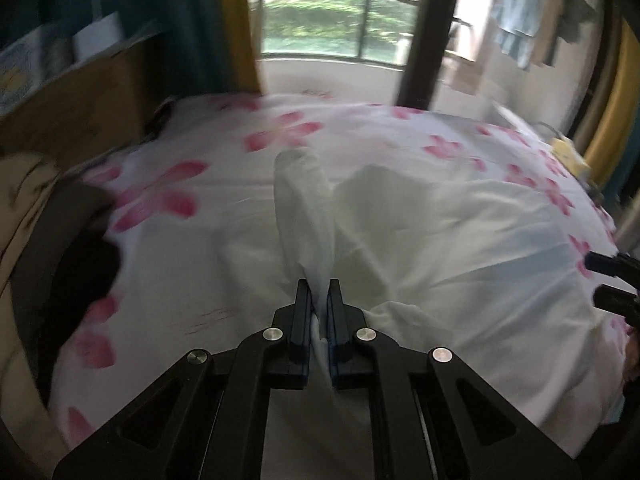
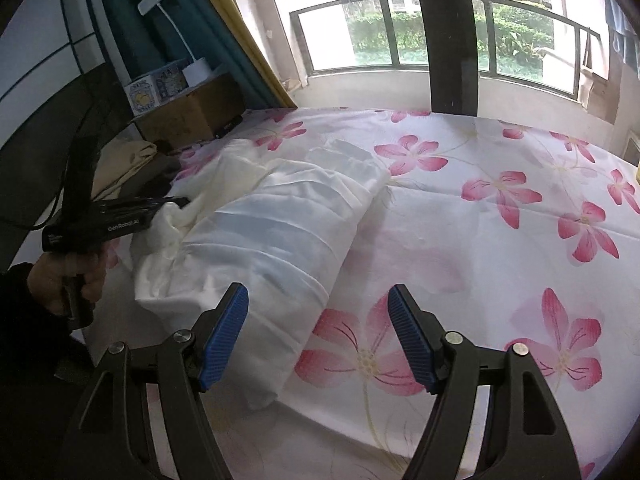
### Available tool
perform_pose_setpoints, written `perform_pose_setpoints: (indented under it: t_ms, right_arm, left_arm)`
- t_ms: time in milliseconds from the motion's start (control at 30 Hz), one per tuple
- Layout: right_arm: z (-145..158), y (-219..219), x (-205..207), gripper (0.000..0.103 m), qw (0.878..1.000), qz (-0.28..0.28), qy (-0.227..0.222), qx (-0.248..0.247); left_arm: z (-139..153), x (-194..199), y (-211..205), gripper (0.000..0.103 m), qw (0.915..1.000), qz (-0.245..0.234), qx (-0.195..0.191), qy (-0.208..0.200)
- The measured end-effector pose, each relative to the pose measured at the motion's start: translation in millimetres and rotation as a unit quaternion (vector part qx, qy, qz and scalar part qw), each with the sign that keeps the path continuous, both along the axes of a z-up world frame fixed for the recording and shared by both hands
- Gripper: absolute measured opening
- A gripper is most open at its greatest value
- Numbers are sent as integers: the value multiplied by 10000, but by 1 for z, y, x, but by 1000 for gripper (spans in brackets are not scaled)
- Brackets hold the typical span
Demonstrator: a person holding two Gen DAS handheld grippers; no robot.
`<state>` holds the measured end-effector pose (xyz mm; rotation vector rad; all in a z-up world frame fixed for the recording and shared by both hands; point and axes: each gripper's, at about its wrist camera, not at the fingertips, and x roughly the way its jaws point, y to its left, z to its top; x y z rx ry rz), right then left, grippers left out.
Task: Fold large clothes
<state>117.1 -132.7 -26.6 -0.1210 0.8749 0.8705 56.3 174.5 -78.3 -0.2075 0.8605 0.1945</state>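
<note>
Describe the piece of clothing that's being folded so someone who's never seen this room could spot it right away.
Start at the bed, covered by a white sheet printed with big pink flowers. On its left half, toward the cardboard box, lies the white garment, rumpled, with one edge pinched in the shut jaws of the left gripper. Unlike the sheet beneath, it is plain, unprinted and slightly sheer.

Home bedroom — flowered bed sheet (image 2: 500, 168), curtains (image 2: 168, 20), balcony window (image 2: 384, 36).
</note>
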Motion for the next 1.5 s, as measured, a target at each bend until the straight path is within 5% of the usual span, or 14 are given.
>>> perform_pose_setpoints:
  t_ms: [200, 300, 467, 667, 733, 767, 1200, 1500]
  right_arm:
    - [-9, 16, 5, 73, 9997, -117, 113, -189]
    - [-11, 21, 8, 73, 9995, -128, 103, -255]
    - [-12, 29, 10, 73, 9994, -112, 101, -314]
    - [-11, 29, 11, 73, 9993, -169, 83, -325]
    - [-11, 26, 10, 73, 9992, -214, 67, -325]
    - [-11, 24, 10, 73, 9992, -236, 68, -326]
    - [-4, 24, 4, 73, 9992, -202, -28, -331]
    - [-24, 24, -7, 75, 9980, -117, 36, -614]
  left_arm:
    - [-3, -12, 34, 11, 9976, 427, -537, -42]
    - [14, -22, 39, 36, 9953, 489, -720, -422]
    - [40, -16, 15, 40, 9960, -122, -527, -706]
    - [9, 3, -10, 40, 9975, -653, -249, -84]
    - [-2, 1, -10, 32, 9963, -783, -354, -44]
    - [-5, -1, -10, 4, 9958, -841, -348, -55]
    - [25, -39, 2, 4, 9975, -526, -72, -458]
    - [-7, -40, 0, 5, 9989, -451, -64, 142]
